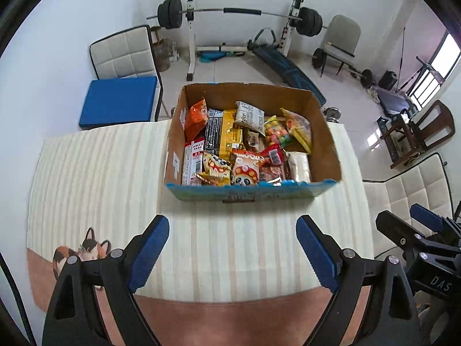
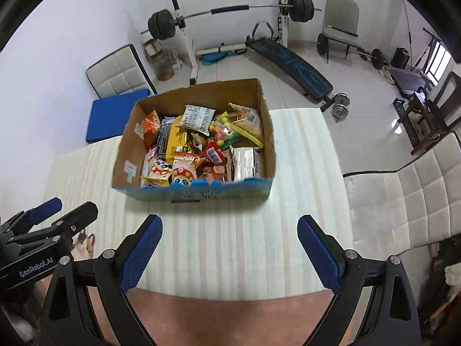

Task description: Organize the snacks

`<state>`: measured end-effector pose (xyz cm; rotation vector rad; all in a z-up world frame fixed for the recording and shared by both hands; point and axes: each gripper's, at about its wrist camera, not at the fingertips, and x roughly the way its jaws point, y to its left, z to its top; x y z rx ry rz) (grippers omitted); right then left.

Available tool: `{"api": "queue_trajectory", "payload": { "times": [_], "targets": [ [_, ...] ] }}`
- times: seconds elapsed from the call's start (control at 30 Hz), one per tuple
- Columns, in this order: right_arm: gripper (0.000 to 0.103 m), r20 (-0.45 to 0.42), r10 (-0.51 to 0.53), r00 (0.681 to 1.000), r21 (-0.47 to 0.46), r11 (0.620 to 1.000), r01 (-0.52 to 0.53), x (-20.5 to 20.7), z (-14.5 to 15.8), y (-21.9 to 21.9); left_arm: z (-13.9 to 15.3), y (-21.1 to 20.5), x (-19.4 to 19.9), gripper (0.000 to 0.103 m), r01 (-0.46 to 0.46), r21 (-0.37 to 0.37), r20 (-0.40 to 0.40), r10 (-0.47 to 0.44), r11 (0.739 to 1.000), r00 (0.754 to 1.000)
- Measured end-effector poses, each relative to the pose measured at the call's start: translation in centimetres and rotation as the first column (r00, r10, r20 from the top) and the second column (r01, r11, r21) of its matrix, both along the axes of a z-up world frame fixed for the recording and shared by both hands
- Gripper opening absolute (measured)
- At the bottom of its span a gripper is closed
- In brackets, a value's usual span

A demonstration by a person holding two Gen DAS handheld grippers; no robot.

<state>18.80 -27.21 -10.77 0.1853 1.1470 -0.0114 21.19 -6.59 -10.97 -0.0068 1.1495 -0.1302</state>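
While both grippers hover short of it, the cardboard box point(image 1: 325, 141) sits toward the far middle of the striped desk point(image 1: 109, 178), open-topped and filled with snack packets.

Contents, loosely heaped:
- orange packet point(image 1: 196, 118), standing against the far left wall;
- yellow packet point(image 1: 230, 137), mid-box;
- white printed packet point(image 1: 250, 115), lying on top near the back;
- clear bag of coloured candy balls point(image 1: 276, 132), right of centre;
- panda-face packet point(image 1: 245, 173), against the near wall;
- silver foil packet point(image 2: 244, 163), near right corner.

Handling, judged: all film pouches, light, soft, slick and air-puffed; contents likely crushable. Best taken by a crimped end seal or a raised corner, not across the belly. The white packet on top looks easiest to reach.

Left gripper point(image 1: 232, 248): jaws spread wide, holding nothing. Right gripper point(image 2: 230, 248): jaws likewise spread and unloaded. Both are well apart from the box, above bare desk.
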Motion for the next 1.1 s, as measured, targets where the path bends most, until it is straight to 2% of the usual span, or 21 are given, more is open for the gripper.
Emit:
{"api": "queue_trajectory", "payload": {
  "times": [0.33,0.63,0.8,0.9,1.1],
  "targets": [
    [0.097,0.077,-0.006,0.997,0.004,1.000,0.006,-8.7,5.3,0.6,4.5,0.2,-6.3,0.090,0.013,0.002,0.086,-0.013,1.000,0.996],
    [0.098,0.148,-0.003,0.989,-0.042,0.999,0.009,-13.2,9.3,1.0,7.0,1.2,-9.8,0.090,-0.014,-0.001,0.151,0.014,1.000,0.988],
    [0.101,0.168,-0.015,0.986,-0.065,0.998,0.026,-13.3,9.4,0.7,7.6,1.4,-10.0,0.090,-0.032,-0.013,0.198,0.034,0.999,0.980],
    [0.101,0.176,-0.029,0.984,-0.066,0.997,0.042,-12.6,9.2,0.4,7.5,1.4,-9.3,0.098,-0.033,-0.004,0.214,0.033,0.999,0.976],
    [0.102,0.217,-0.045,0.975,-0.103,0.992,0.069,-10.5,9.1,0.4,7.0,1.0,-7.8,0.100,-0.039,0.018,0.241,0.034,0.999,0.970]
  ]
}}
